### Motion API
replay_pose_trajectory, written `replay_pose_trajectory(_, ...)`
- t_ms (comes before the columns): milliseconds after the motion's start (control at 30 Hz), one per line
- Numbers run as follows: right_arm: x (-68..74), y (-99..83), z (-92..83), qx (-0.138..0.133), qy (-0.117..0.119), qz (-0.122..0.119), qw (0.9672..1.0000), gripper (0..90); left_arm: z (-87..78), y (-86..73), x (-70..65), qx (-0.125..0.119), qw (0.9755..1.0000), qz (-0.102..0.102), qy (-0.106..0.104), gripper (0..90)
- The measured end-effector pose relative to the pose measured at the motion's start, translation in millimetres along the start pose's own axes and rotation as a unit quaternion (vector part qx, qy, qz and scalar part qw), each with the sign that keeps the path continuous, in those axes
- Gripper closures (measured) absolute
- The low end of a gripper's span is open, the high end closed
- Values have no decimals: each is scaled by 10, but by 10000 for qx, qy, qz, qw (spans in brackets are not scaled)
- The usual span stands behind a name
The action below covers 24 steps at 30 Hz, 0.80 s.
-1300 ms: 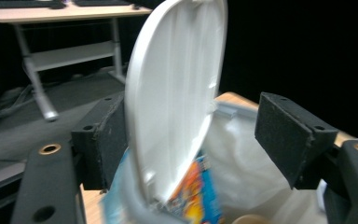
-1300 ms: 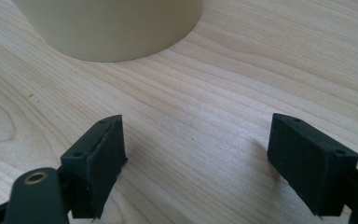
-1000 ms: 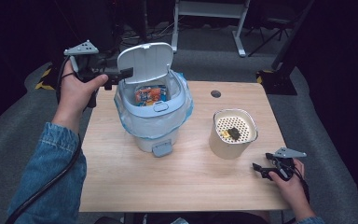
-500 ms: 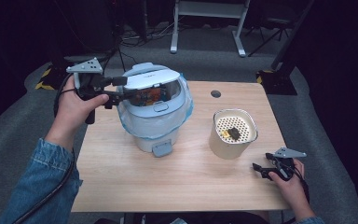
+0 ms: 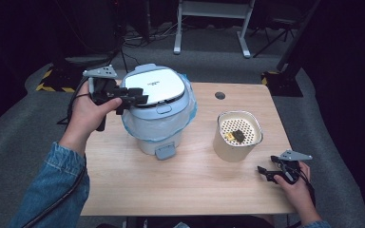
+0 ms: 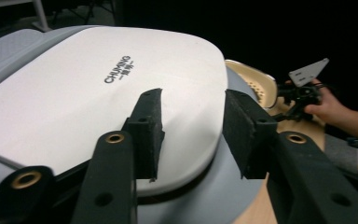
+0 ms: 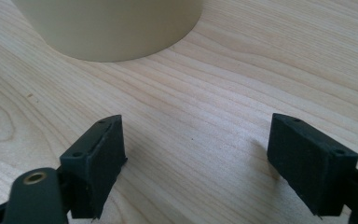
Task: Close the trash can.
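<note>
At the lower right of the high view we see the right gripper (image 5: pixel 266 172) resting on the table (image 5: pixel 180 183), jaws wide apart and empty. Beyond it stands a cream pot (image 5: pixel 236 137). At upper left, the left gripper (image 5: pixel 132 100) sits over the closed bin lid (image 5: pixel 154 87); its jaws have just been narrowing and grip nothing.

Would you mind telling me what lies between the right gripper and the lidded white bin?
The cream perforated-top container stands on the table between the right gripper and the white bin, as the high view shows; otherwise bare wood.
</note>
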State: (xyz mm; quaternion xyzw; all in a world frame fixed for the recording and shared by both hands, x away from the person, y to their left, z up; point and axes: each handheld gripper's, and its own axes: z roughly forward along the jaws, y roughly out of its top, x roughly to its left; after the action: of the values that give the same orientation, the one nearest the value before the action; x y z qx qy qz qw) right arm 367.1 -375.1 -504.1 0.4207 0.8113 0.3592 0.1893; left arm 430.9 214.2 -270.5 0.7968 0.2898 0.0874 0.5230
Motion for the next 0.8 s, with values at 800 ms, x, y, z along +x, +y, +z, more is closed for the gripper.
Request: replay_pose_trajectory(800,0,0,0,-1,1,2,10000,193,393,113,-163,387,9927,702,901,464)
